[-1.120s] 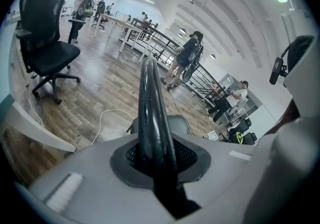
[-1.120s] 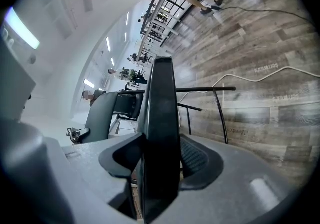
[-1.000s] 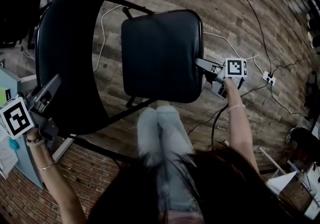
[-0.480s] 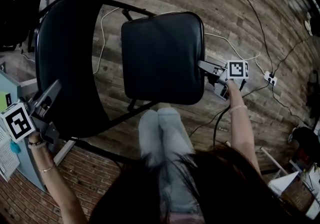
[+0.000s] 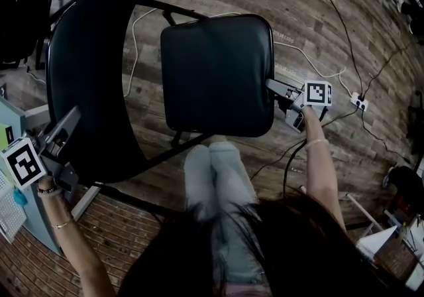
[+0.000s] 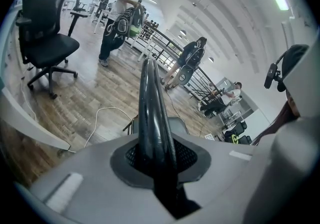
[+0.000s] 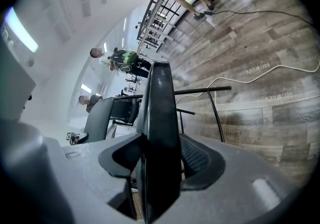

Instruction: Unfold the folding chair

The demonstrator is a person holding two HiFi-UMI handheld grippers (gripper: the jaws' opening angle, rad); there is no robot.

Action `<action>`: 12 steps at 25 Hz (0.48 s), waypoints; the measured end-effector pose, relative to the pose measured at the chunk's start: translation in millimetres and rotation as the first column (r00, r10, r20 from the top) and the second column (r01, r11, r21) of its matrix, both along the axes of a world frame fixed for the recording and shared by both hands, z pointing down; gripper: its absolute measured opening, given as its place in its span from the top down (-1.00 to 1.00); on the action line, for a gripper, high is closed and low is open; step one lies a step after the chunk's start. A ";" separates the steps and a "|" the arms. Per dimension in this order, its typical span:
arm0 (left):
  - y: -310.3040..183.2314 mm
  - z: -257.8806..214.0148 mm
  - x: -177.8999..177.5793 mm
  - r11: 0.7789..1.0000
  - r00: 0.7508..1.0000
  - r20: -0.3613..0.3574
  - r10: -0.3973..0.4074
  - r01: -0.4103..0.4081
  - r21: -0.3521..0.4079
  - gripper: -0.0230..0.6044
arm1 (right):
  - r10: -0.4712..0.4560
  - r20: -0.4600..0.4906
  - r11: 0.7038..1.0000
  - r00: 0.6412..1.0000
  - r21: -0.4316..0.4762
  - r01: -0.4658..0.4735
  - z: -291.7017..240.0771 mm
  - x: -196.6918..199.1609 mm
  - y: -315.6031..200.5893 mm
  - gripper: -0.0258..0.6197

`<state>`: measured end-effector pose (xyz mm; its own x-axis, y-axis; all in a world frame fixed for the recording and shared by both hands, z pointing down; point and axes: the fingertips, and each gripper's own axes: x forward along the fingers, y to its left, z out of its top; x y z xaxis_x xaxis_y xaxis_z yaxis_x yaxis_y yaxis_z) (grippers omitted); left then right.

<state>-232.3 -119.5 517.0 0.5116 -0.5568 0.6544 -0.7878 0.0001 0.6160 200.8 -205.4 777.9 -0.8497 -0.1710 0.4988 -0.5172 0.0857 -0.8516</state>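
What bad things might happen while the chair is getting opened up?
1. Each claw pinches only a thin edge: the left claw on the backrest, the right claw on the seat. Either might slip, and the chair might drop.
2. The person's legs stand right beside the seat, so a swinging part might bump them.
3. A white cable lies on the floor under the chair; a chair foot might land on it.
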 end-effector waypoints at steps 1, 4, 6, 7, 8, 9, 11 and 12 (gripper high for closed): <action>-0.6 0.9 0.4 1.000 1.000 -0.003 0.001 -0.001 0.001 0.75 | 0.008 0.008 1.000 1.000 0.000 -0.008 0.4 0.3 -0.4 0.22; -1.1 4.4 0.4 1.000 1.000 -0.006 0.000 0.000 0.000 0.75 | 0.028 -0.005 1.000 1.000 -0.002 -0.028 3.7 5.6 -1.2 0.21; -0.1 6.1 0.5 1.000 1.000 -0.011 0.000 0.000 0.002 0.75 | 0.035 -0.068 0.999 0.997 -0.001 -0.035 8.7 15.0 -0.2 0.21; 0.1 7.2 0.8 1.000 1.000 -0.015 -0.001 0.001 0.004 0.75 | 0.038 -0.098 0.999 0.994 0.000 -0.038 10.5 18.8 -0.1 0.21; 0.0 8.8 1.0 1.000 1.000 -0.018 -0.002 0.002 0.006 0.75 | 0.041 -0.120 0.999 0.992 0.003 -0.041 11.6 21.3 -0.5 0.21; -0.1 10.9 0.7 1.000 1.000 -0.017 -0.002 0.002 0.007 0.75 | 0.042 -0.132 0.999 0.990 0.007 -0.041 12.4 22.8 -1.0 0.22; 0.1 14.4 0.7 1.000 1.000 -0.008 0.002 -0.002 0.005 0.75 | 0.043 -0.136 0.999 0.990 0.013 -0.042 15.1 26.3 -1.6 0.22; 0.0 14.9 3.1 1.000 1.000 -0.007 0.009 -0.009 0.003 0.75 | 0.048 -0.127 0.999 0.991 0.013 -0.047 16.0 28.2 -1.5 0.23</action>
<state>-229.2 -119.6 531.9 0.5212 -0.5539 0.6493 -0.7835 -0.0088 0.6213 229.0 -206.9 793.9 -0.7701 -0.2150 0.6006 -0.6251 0.0663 -0.7777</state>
